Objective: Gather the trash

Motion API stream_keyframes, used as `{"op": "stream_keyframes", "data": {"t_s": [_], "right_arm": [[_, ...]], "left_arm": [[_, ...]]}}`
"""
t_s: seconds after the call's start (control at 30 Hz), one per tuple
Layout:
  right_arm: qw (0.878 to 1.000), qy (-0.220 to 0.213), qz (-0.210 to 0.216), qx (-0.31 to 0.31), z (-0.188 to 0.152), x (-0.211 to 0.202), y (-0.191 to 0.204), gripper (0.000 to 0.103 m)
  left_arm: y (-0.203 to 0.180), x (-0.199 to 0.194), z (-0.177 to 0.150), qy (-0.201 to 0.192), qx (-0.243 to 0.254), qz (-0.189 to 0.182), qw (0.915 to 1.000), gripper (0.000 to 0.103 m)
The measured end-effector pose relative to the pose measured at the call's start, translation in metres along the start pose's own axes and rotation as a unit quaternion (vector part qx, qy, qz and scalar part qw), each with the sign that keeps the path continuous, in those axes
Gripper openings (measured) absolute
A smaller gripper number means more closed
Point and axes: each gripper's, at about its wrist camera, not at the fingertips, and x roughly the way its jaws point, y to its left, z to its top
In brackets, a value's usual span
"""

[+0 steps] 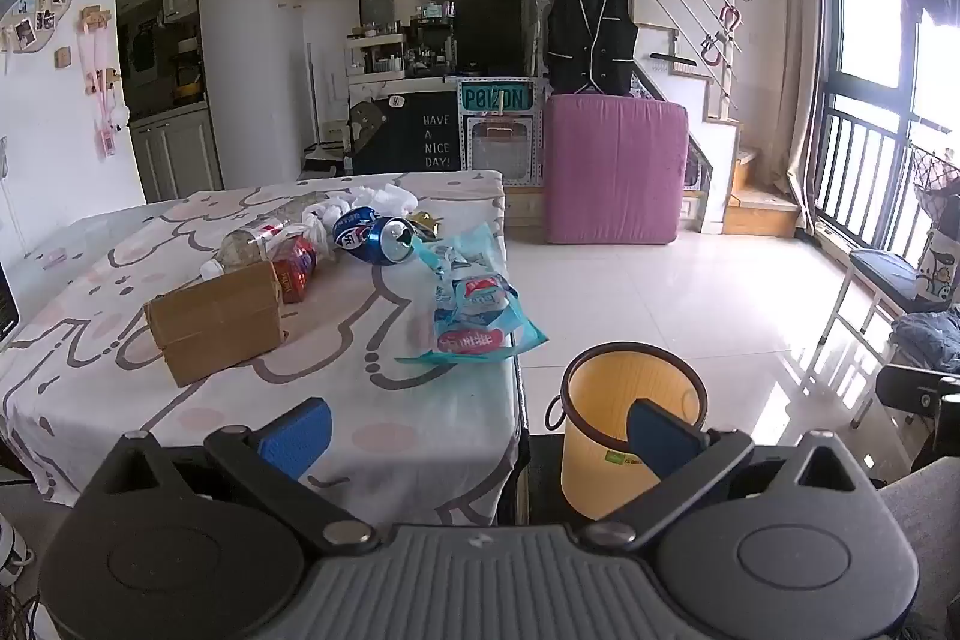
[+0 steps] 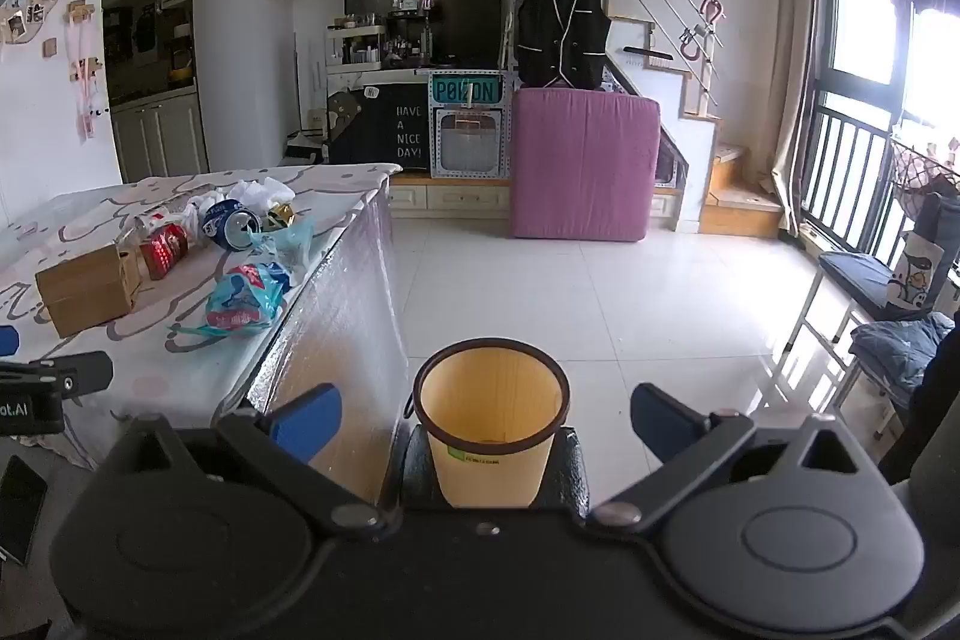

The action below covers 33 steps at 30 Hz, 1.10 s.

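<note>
Two wrist cams, both angled slightly down across the room: left looks over the table (image 1: 420,424), right sits nearer the yellow bin (image 2: 491,430); both share table, bin, far wall.

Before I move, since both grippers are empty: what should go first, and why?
Probably reach the left gripper forward to the teal snack wrapper. It lies nearest of the trash, at the table edge closest to the yellow bin, and both grippers stand open and empty.
</note>
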Motion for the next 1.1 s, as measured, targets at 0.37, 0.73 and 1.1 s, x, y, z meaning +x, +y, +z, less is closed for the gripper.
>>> {"op": "stream_keyframes", "data": {"t_s": [0.37,0.73,1.1], "right_arm": [[1.0,0.0,0.0,-0.001,-0.0001,-0.0016,0.0041,0.103],[1.0,0.001,-0.001,-0.001,-0.0001,-0.0021,0.007,0.103],[1.0,0.001,0.0,-0.001,-0.0002,-0.0029,0.0094,0.103]], "left_arm": [[0.0002,0.0001,0.0001,0.002,-0.003,-0.002,1.0,0.103],[0.0002,0.0001,0.0001,0.003,-0.003,-0.003,1.0,0.103],[0.0002,0.0001,0.0001,0.003,-0.003,-0.003,1.0,0.103]]}}
